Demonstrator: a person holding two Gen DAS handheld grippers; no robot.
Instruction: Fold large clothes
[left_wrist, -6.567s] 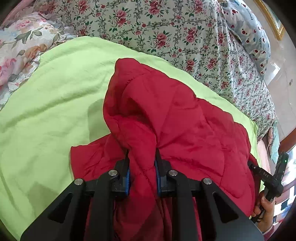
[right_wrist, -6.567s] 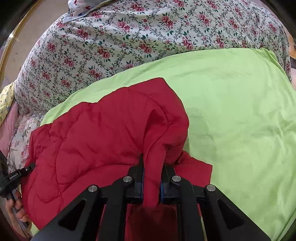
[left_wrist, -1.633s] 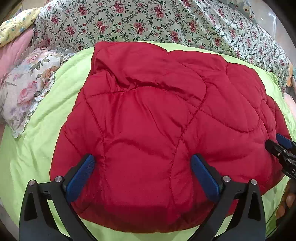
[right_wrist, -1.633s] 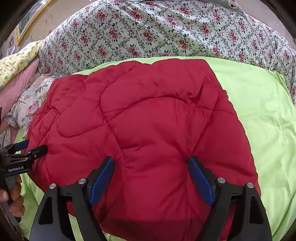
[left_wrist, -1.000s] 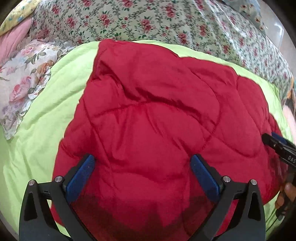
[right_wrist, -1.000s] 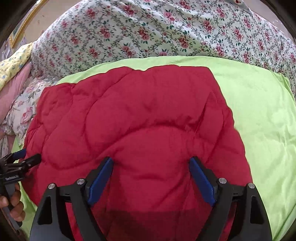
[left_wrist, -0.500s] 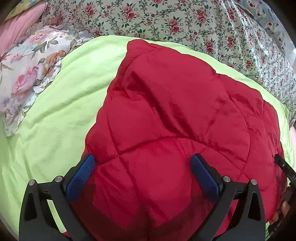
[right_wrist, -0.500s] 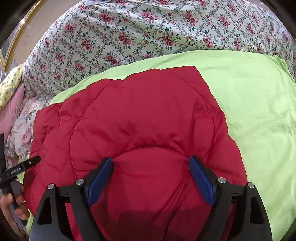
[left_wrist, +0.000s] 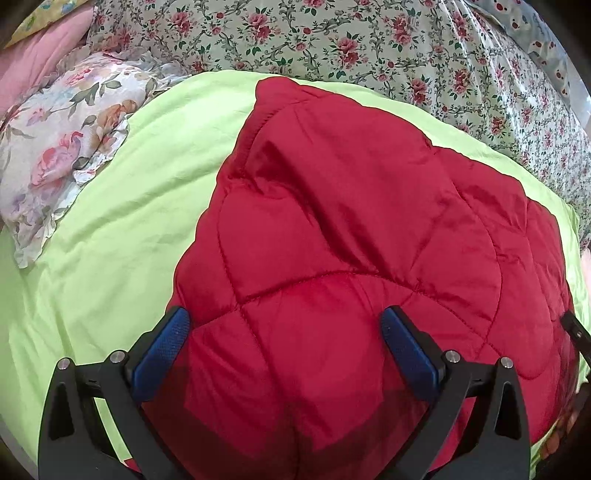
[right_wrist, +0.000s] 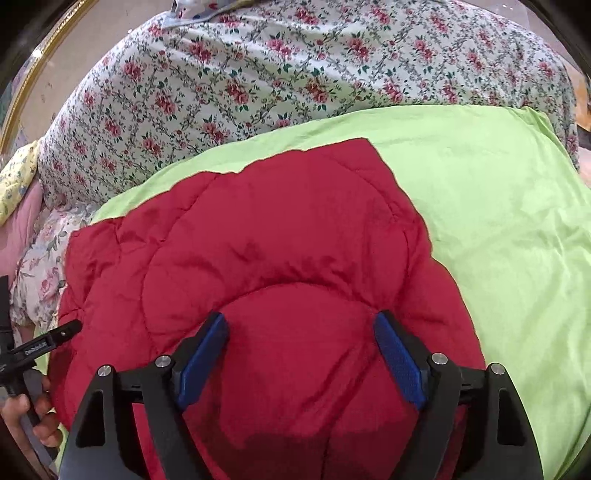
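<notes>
Nearest to the left wrist camera, the left gripper (left_wrist: 284, 325) stands with its blue pads (left_wrist: 162, 350) spread wide above the near edge of a red quilted jacket (left_wrist: 351, 229); the cloth bulges up between the fingers, but neither pad presses on it, so the grip is released. In the right wrist view the right gripper (right_wrist: 301, 332) is likewise spread over the jacket's near edge, one blue pad (right_wrist: 397, 358) on each side of a puffed panel, with nothing clamped.

The jacket lies folded into a rough rectangle on a lime-green sheet (left_wrist: 110, 240), its stitched panels facing up and its far edge straight. At the left edge of the right wrist view, a hand (right_wrist: 22, 417) holds the other tool beside the jacket's side.

Beyond the green sheet lies a bedspread with small red roses (right_wrist: 258, 74). To the left, a pillow with large pastel flowers (left_wrist: 55, 140) touches the sheet's edge, with pink bedding (left_wrist: 40, 55) behind it.
</notes>
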